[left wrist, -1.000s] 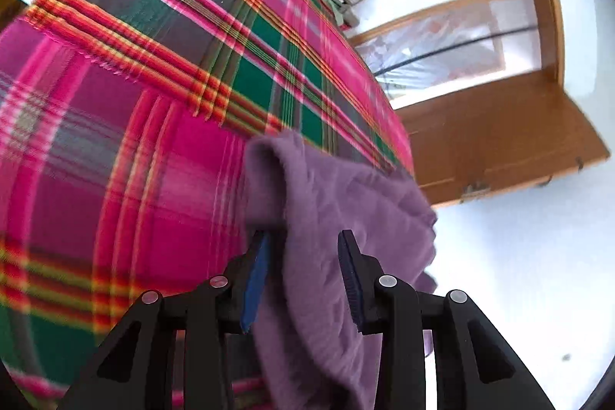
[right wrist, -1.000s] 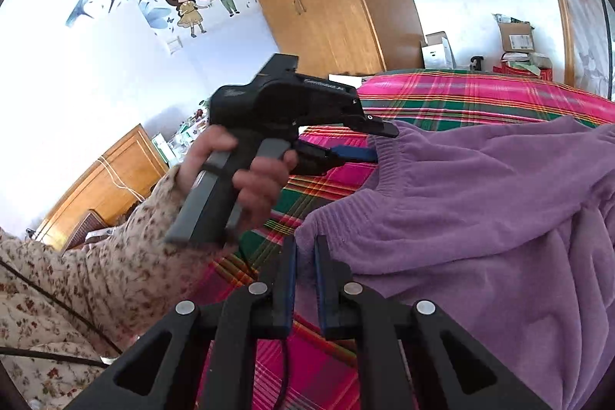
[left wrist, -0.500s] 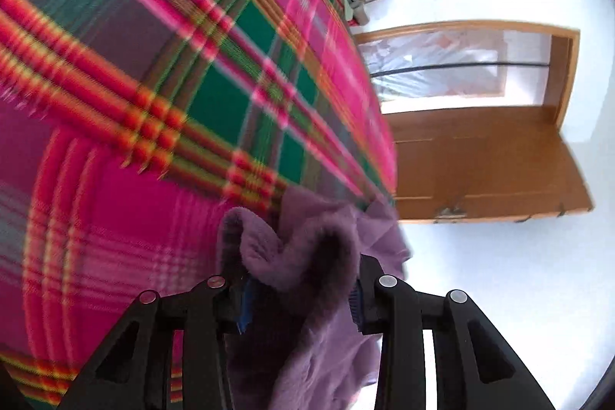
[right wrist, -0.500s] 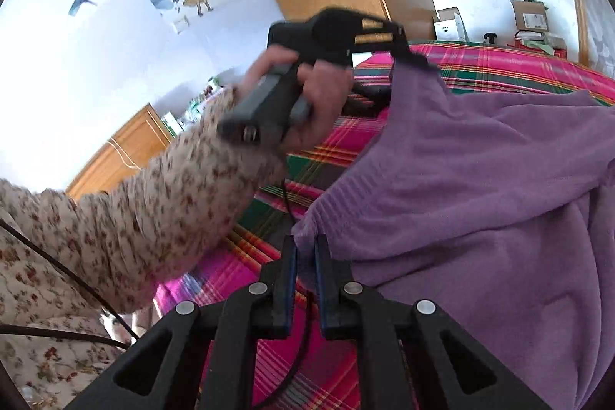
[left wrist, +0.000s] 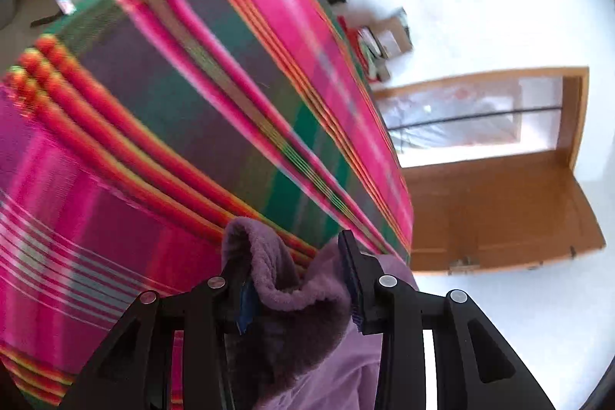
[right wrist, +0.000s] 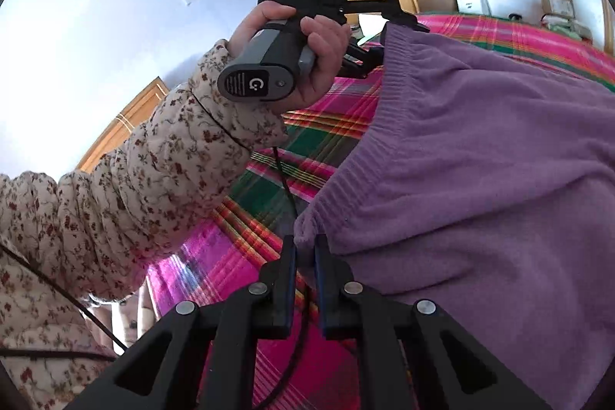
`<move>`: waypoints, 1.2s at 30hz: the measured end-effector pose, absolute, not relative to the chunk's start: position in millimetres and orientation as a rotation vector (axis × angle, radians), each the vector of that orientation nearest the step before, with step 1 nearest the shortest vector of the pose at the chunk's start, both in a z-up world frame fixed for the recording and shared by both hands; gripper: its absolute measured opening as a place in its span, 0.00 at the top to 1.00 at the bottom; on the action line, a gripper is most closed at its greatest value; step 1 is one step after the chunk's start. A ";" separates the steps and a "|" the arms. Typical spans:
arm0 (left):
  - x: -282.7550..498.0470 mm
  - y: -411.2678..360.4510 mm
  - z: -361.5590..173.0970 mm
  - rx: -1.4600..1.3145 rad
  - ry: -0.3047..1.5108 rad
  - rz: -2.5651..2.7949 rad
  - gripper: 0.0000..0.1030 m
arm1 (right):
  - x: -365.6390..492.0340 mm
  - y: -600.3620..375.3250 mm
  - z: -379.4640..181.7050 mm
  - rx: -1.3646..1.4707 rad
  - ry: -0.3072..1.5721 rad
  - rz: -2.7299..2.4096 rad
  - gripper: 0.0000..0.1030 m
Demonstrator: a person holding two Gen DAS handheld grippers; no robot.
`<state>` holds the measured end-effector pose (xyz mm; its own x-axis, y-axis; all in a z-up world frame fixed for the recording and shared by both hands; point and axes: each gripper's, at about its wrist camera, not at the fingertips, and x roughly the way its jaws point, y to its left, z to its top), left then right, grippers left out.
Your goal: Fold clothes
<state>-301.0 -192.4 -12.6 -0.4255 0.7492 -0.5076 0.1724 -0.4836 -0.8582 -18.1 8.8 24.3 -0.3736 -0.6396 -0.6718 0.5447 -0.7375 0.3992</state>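
Lifted, both grippers (left wrist: 296,279) (right wrist: 305,256) apparently pinch purple garment (right wrist: 480,160).

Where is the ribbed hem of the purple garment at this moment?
In the right wrist view, the ribbed hem runs up the middle above the plaid blanket, stretched between the right gripper and left gripper.

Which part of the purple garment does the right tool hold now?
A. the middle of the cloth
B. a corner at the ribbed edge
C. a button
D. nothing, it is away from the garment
B: the right tool is closed on the corner of the purple garment, where the ribbed edge ends.
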 end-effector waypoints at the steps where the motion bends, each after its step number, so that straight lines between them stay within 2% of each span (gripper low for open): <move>1: -299.1 -198.6 -14.7 -1.381 -1.316 1.973 0.63 | -18.9 6.4 23.7 1.111 -0.136 -2.127 0.91; 8: -282.5 -229.8 -18.2 -1.353 -1.387 1.977 0.63 | -26.6 6.6 30.8 1.137 -0.022 -2.130 0.87; 12: -272.1 -244.4 -17.2 -1.331 -1.413 1.965 0.63 | -34.3 22.3 56.4 1.082 0.088 -2.156 0.73; 16: -265.3 -255.7 -15.5 -1.308 -1.432 1.949 0.63 | -51.0 35.2 73.7 1.070 0.185 -2.185 0.73; 22: -283.3 -233.3 -22.0 -1.360 -1.463 1.807 0.63 | -101.0 57.1 77.8 1.056 0.364 -2.393 0.71; 30: -298.4 -206.3 -21.3 -1.382 -1.456 1.729 0.63 | -141.6 86.5 56.1 1.143 0.227 -2.484 0.71; 31: -300.9 -204.7 -18.0 -1.369 -1.442 1.729 0.65 | -143.4 87.6 52.6 1.151 0.207 -2.483 0.71; 34: -308.9 -202.1 -7.2 -1.317 -1.394 1.793 0.84 | -145.9 90.0 46.0 1.174 0.146 -2.478 0.71; 36: -312.6 -205.2 -3.9 -1.294 -1.384 1.834 0.92 | -146.3 89.0 43.4 1.181 0.122 -2.477 0.71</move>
